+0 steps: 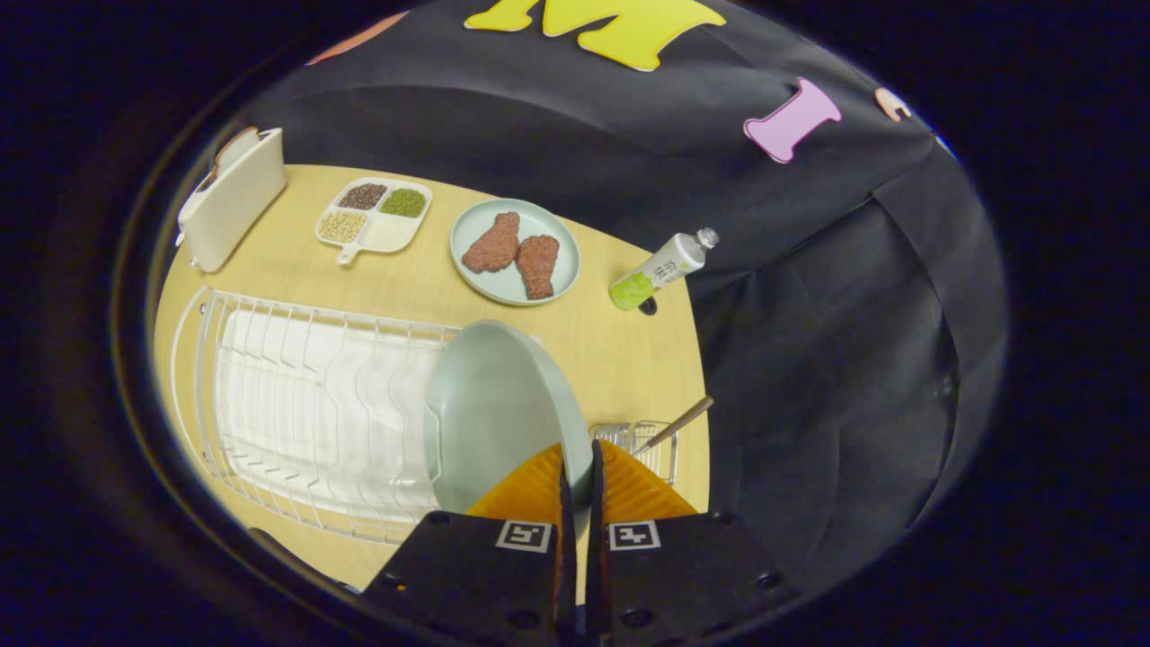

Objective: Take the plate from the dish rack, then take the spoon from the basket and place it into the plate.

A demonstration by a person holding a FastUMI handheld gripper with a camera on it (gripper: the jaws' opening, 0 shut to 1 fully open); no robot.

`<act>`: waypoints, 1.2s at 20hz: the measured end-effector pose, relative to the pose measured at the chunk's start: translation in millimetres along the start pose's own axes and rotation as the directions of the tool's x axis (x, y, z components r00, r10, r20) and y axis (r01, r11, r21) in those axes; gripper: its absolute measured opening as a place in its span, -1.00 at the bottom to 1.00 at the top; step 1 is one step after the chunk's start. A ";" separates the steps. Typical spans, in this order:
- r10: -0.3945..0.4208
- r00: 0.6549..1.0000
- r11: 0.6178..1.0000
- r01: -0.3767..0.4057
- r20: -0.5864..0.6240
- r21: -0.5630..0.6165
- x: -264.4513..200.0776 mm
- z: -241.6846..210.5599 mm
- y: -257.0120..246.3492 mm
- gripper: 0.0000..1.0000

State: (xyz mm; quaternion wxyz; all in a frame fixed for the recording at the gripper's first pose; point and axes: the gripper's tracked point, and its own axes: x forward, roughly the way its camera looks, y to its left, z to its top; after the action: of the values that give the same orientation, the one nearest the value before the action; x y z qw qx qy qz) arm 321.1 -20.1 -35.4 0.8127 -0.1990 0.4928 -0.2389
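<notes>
Gripping: gripper (579,458) nearly closed, both fingers pinching the pale green plate's (499,413) rim
Plate: tilted upright beside the dish rack (296,413)
Spoon (678,424): in the basket (660,449), beyond the fingers

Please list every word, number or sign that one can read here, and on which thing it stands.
On the bottle: a printed label, too small to read.
On the gripper, its fingers closed on the plate rim: two square black-and-white code markers, no words.
Nothing else here bears readable text.

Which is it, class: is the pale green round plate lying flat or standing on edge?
On edge: the pale green round plate stands at the white wire rack's end, rim pinched by tongs.
</notes>
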 end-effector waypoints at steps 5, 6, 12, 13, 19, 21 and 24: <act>-0.071 0.994 0.997 0.067 0.088 0.049 -19.8 1.3 -11.3 -0.82; -0.067 0.993 0.997 0.061 0.100 0.057 -25.5 -1.1 -14.3 -0.82; 0.153 0.969 0.968 -0.186 0.194 0.168 -62.7 -37.1 -8.2 -0.81; 0.213 0.955 0.951 -0.251 0.208 0.179 -69.7 -49.8 -4.0 -0.82; 0.454 0.845 0.847 -0.507 0.281 0.157 -85.9 -135.8 13.3 -0.82; 0.472 0.827 0.834 -0.531 0.305 0.150 -76.6 -167.2 17.9 -0.82; 0.508 0.801 0.815 -0.566 0.315 0.126 -54.6 -213.8 33.8 -0.82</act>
State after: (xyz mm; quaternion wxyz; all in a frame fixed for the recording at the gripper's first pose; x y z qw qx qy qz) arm 114.1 20.3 -108.8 0.9222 0.0081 0.3861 -0.0200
